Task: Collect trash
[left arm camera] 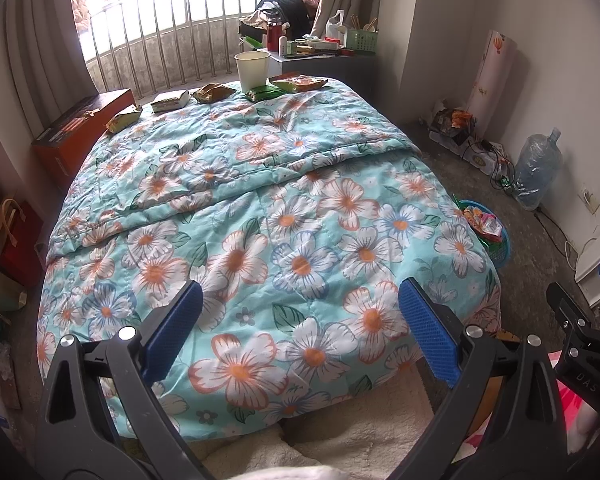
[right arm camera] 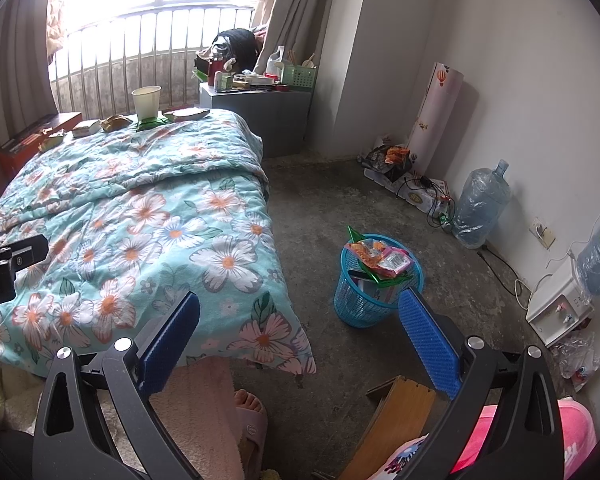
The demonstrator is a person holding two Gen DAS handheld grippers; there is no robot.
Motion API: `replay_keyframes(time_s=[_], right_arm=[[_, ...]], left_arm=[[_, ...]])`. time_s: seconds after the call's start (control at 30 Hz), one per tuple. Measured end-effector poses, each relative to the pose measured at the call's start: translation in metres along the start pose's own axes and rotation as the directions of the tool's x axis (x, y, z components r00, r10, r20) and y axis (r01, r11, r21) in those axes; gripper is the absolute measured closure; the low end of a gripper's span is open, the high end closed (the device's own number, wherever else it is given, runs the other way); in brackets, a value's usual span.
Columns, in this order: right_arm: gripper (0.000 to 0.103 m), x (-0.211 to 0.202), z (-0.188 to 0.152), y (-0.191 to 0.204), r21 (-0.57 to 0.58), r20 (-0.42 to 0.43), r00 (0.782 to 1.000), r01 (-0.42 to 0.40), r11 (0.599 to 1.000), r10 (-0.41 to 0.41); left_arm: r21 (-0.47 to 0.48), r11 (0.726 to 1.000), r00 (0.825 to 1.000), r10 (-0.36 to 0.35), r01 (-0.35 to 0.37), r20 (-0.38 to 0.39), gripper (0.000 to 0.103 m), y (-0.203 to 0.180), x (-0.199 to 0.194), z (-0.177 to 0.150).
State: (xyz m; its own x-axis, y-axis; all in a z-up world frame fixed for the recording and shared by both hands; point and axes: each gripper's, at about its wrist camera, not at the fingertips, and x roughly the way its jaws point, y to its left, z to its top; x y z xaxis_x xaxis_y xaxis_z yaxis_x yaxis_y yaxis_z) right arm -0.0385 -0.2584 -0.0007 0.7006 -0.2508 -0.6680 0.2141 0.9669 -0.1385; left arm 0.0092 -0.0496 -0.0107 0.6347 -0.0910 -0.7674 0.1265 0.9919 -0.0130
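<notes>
My left gripper (left arm camera: 300, 320) hangs over the near end of the floral quilt (left arm camera: 260, 220), jaws wide, nothing between the pads. My right gripper (right arm camera: 300, 320) sits off the quilt's right edge, over bare floor, jaws also wide and empty. Person's slippered foot (right arm camera: 250, 416) shows just below the quilt's near corner. Blue mesh bin (right arm camera: 364, 304) stands on the floor just right of the quilt, already stuffed with wrappers above the rim. Trash to collect is at the quilt's far end: a row of snack packets (left arm camera: 214, 92), yellow-green ones left, a green one (left arm camera: 265, 93) and an orange one right, with a white paper cup (left arm camera: 252, 70) upright among them. Cluttered grey nightstand (right arm camera: 260, 120) stands just beyond that far end.
</notes>
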Motion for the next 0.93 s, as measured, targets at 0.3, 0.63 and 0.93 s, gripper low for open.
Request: replay_keyframes(time_s=[0.3, 0.63, 0.93], right_arm=[[0.006, -0.0001, -0.0005, 0.0001, 0.001, -0.001, 1.0, -0.002, 1.0, 0.002], [0.006, 0.0005, -0.001, 0.0004, 0.004, 0.0, 1.0, -0.004, 1.0, 0.004], [0.006, 0.0006, -0.0011, 0.0002, 0.004, 0.001, 1.0, -0.003, 1.0, 0.003]], left_arm=[[0.001, 1.0, 1.0, 0.0, 0.0, -0.001, 0.009, -0.0002, 0.0002, -0.0003], [0.0, 1.0, 1.0, 0.004, -0.004, 0.0, 0.009, -0.0007, 0.0003, 0.0002], [0.014, 1.0, 1.0, 0.003, -0.003, -0.012, 0.009, 0.0026, 0.0007, -0.0086]])
